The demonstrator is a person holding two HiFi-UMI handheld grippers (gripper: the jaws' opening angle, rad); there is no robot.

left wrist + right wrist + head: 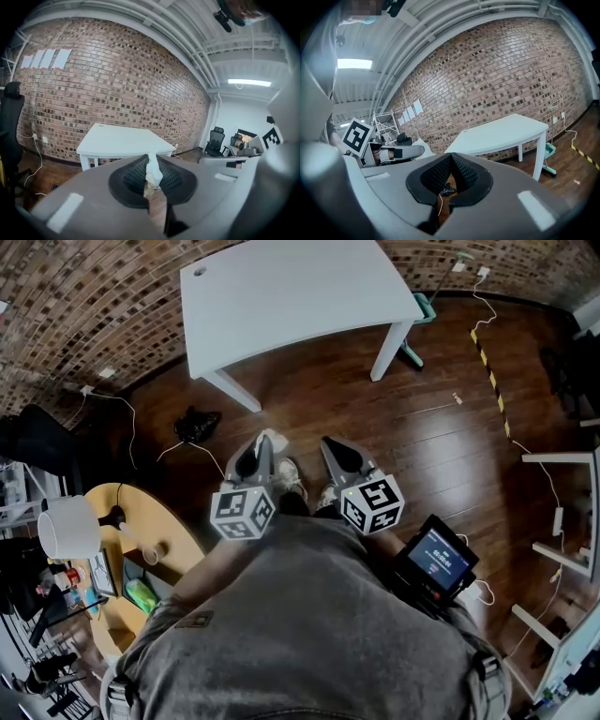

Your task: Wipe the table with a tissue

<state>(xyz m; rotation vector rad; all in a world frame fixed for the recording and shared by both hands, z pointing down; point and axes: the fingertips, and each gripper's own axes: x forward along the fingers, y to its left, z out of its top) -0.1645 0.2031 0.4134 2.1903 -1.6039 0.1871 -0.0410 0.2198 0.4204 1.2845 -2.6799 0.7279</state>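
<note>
A white table (291, 292) stands against the brick wall, ahead of me across the wooden floor, and shows again as the white table (122, 139) and the white table (501, 133) in the two gripper views. My left gripper (255, 460) is held close to my body, shut on a small white tissue (272, 440); the tissue (153, 171) sticks up between the closed jaws of the left gripper (151, 161). My right gripper (339, 457) hangs beside it. In its own view the right gripper (450, 158) has its jaws together with nothing between them.
A round yellow side table (150, 521) with a white lamp (67, 526) stands at my left. A black object (195, 423) and cables lie on the floor near the table's legs. A green dustpan (422, 307) sits by the right leg. A screen device (436, 559) hangs at my right hip.
</note>
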